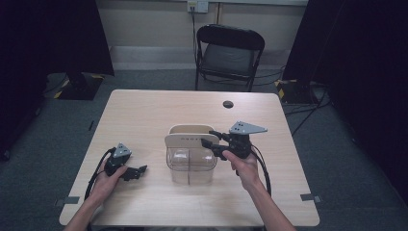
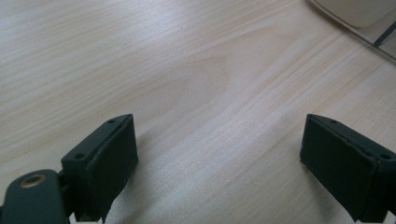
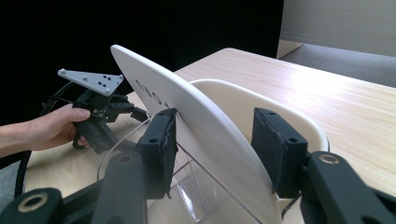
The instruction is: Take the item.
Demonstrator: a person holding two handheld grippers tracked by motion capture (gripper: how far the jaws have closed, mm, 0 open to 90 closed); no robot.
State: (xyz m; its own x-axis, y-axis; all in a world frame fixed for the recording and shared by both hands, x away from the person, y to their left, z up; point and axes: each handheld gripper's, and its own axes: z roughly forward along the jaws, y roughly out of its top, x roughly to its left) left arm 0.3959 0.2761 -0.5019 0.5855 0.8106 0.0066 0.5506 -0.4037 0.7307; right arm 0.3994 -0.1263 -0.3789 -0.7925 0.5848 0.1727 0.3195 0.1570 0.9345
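Observation:
A clear plastic container (image 1: 190, 168) stands at the middle of the table. Its white lid (image 1: 191, 140) is tilted up on edge, with a cream rim (image 1: 190, 128) behind it. My right gripper (image 1: 210, 139) reaches in from the right and is shut on the lid. In the right gripper view the lid (image 3: 154, 84) runs slanted between the pads of that gripper (image 3: 215, 121), above the clear wall (image 3: 196, 191). My left gripper (image 1: 139, 170) rests low on the table left of the container, open. Its jaws (image 2: 219, 140) stand wide apart over bare wood. It is also in the right gripper view (image 3: 133, 109), held by a hand.
The light wooden table (image 1: 154, 110) has a dark round hole (image 1: 228, 104) near its far edge. A black folding chair (image 1: 230, 50) stands beyond it. Black curtains hang at both sides. A corner of the container (image 2: 359, 14) is at the top right of the left gripper view.

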